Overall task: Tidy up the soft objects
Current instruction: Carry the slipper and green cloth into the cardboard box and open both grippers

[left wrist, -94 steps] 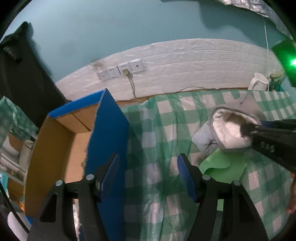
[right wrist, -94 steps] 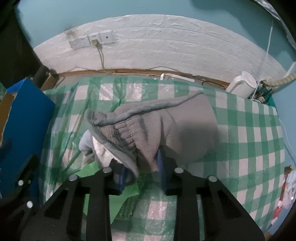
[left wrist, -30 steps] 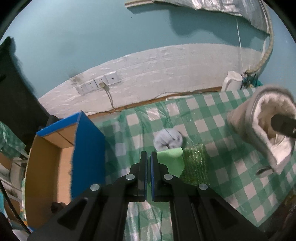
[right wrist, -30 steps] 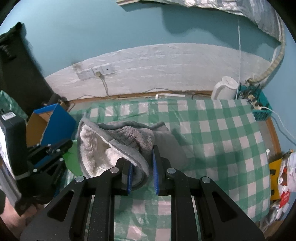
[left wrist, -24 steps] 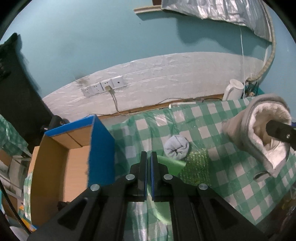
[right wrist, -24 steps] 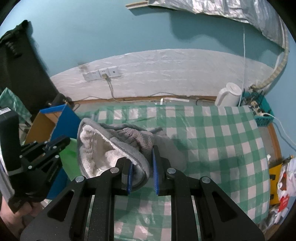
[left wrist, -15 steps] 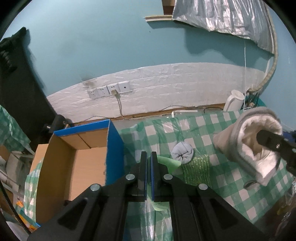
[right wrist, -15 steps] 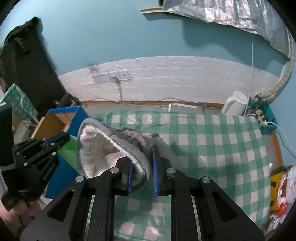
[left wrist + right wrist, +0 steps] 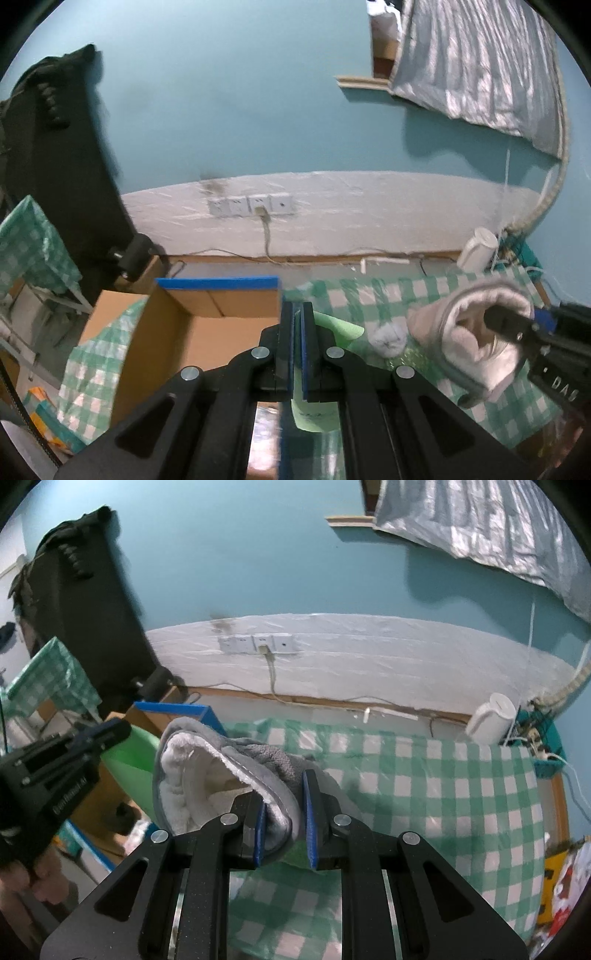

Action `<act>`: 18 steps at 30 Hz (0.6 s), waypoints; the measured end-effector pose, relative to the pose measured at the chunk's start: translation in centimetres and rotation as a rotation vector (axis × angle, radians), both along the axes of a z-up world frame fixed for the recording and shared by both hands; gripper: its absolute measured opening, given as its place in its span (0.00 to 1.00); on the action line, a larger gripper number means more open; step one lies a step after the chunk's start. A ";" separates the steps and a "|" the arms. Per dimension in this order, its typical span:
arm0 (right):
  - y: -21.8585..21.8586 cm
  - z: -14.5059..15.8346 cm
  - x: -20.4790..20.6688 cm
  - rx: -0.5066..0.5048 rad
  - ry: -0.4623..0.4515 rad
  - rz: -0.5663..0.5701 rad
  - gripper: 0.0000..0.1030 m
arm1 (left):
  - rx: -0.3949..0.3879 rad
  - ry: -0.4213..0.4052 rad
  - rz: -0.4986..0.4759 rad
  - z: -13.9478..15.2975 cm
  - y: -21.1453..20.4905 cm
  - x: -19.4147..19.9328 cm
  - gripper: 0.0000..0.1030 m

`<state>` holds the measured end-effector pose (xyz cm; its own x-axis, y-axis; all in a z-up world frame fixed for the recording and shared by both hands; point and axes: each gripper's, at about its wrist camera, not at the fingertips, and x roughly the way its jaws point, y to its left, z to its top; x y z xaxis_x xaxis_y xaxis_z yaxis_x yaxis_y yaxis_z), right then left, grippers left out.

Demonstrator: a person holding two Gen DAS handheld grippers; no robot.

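My right gripper (image 9: pixel 283 812) is shut on a grey fleece slipper with white lining (image 9: pixel 207 768) and holds it up above the checked table. The slipper also shows in the left wrist view (image 9: pixel 476 325). My left gripper (image 9: pixel 297 350) is shut on a thin green cloth (image 9: pixel 338 325), which hangs down from the fingers (image 9: pixel 314 417); it shows as a green sheet in the right wrist view (image 9: pixel 129 757). An open cardboard box with blue sides (image 9: pixel 218 284) stands just left of the table. A rolled grey sock (image 9: pixel 388 338) lies on the table.
A green-and-white checked cloth covers the table (image 9: pixel 443 775). A white kettle (image 9: pixel 491 720) stands at the back right by a teal basket of cables (image 9: pixel 543 738). Wall sockets and a hanging cord (image 9: pixel 266 653) lie behind. Bubble wrap (image 9: pixel 406 360) lies by the sock.
Both grippers have risen and swung left toward the box. The left gripper shut on the green cloth and lifted it. The right one lifted the slipper off the table.
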<state>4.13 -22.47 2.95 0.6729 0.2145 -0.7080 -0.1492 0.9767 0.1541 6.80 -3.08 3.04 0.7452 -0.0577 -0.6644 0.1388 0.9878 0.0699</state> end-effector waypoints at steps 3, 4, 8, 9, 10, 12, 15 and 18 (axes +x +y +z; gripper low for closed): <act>1.6 0.6 0.3 -0.004 -0.011 0.031 0.14 | -0.006 -0.026 0.036 1.2 1.8 0.0 0.02; 2.3 0.8 0.5 -0.003 -0.015 0.044 0.14 | -0.005 -0.033 0.048 1.5 2.4 0.0 0.02; 4.7 1.5 1.1 0.005 -0.026 0.090 0.14 | -0.007 -0.046 0.098 1.9 5.0 0.1 0.02; 5.4 1.7 1.2 0.005 -0.030 0.102 0.14 | -0.005 -0.046 0.108 1.9 5.5 0.1 0.02; 6.2 1.9 1.4 0.005 -0.035 0.116 0.14 | -0.003 -0.045 0.123 1.7 6.3 0.1 0.03; 7.8 2.3 1.6 0.003 -0.044 0.145 0.14 | 0.000 -0.042 0.143 1.6 7.4 0.0 0.03; 10.5 2.7 2.1 -0.003 -0.055 0.189 0.14 | 0.010 -0.035 0.177 1.0 9.4 -0.1 0.02; 13.2 2.9 2.4 -0.012 -0.067 0.234 0.14 | 0.014 -0.028 0.206 0.6 11.2 -0.2 0.02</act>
<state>6.57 -9.32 5.86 0.6512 0.3621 -0.6669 -0.3813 0.9160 0.1250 6.61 8.10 3.62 0.7586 0.1070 -0.6427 -0.0687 0.9941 0.0844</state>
